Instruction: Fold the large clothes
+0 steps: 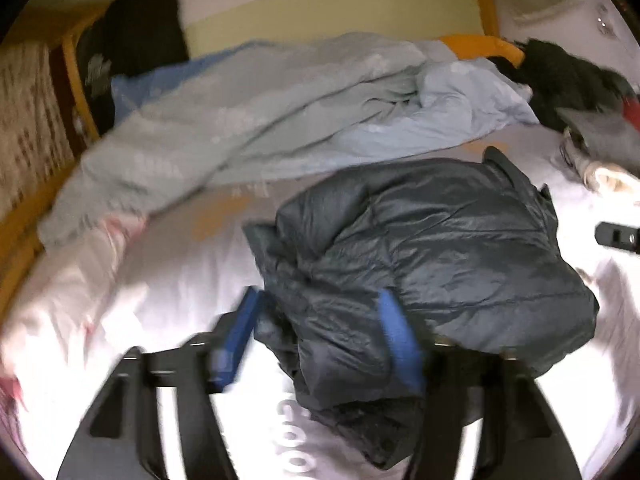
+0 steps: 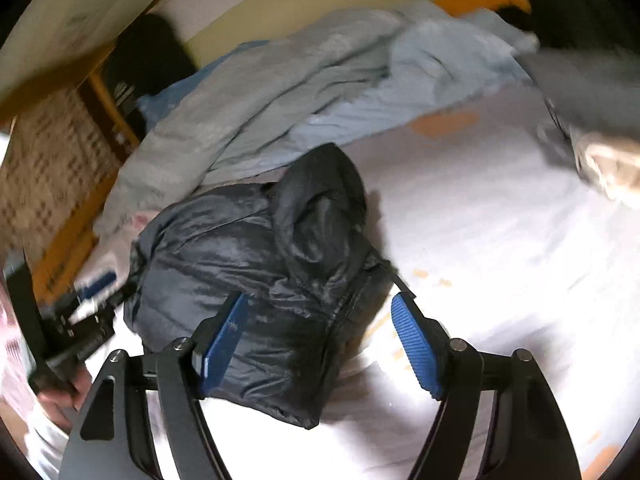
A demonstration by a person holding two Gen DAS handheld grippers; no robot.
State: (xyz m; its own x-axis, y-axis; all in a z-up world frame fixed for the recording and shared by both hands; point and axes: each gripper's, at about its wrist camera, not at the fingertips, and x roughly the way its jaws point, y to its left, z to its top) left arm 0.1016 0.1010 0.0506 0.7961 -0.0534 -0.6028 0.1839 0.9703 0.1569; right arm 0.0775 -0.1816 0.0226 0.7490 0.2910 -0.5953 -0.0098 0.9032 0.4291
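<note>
A dark navy puffer jacket lies bunched on the white bed sheet. My left gripper is open, its blue pads astride the jacket's near left edge, with fabric between them. In the right wrist view the jacket lies folded in a heap with its hood on top. My right gripper is open, its left pad against the jacket's near edge and its right pad over the sheet. The left gripper shows at the jacket's left side.
A crumpled light blue-grey duvet lies across the back of the bed. Dark clothes and a grey garment lie at the back right. A black pillow sits by the wooden bed frame at the left.
</note>
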